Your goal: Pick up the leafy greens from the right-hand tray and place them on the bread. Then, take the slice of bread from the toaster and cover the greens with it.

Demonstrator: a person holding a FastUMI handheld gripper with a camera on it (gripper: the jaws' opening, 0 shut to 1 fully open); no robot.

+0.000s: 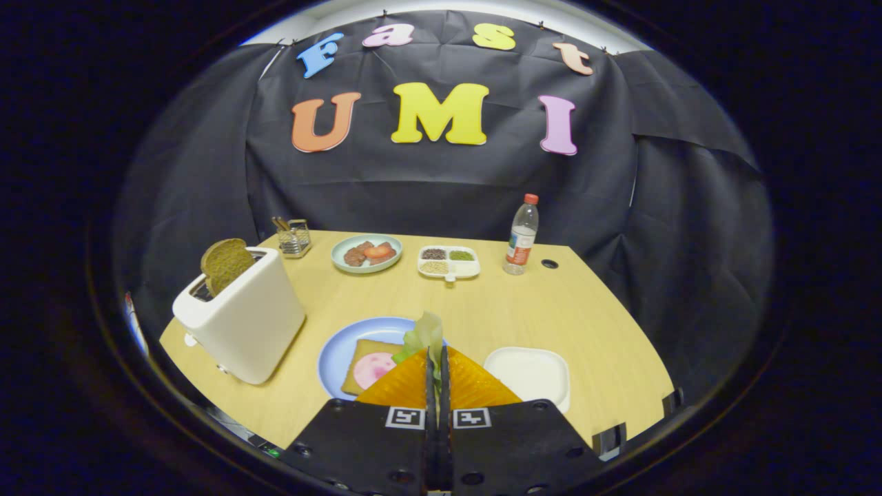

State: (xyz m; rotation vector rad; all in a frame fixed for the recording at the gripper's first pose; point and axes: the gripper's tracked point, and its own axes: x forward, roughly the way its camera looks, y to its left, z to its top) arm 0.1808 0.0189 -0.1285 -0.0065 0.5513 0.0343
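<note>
Pale wooden tabletop carried, from the left, a white toaster with a brown bread slice upright in its slot, a blue plate of bread topped with pink ham, and an empty white tray. The gripper pinched pale leafy greens above the plate's right edge.

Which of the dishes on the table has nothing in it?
The white tray just right of the closed jaws, which pinch the leafy greens. The blue plate holds bread; the green plate and divided dish hold food.
</note>
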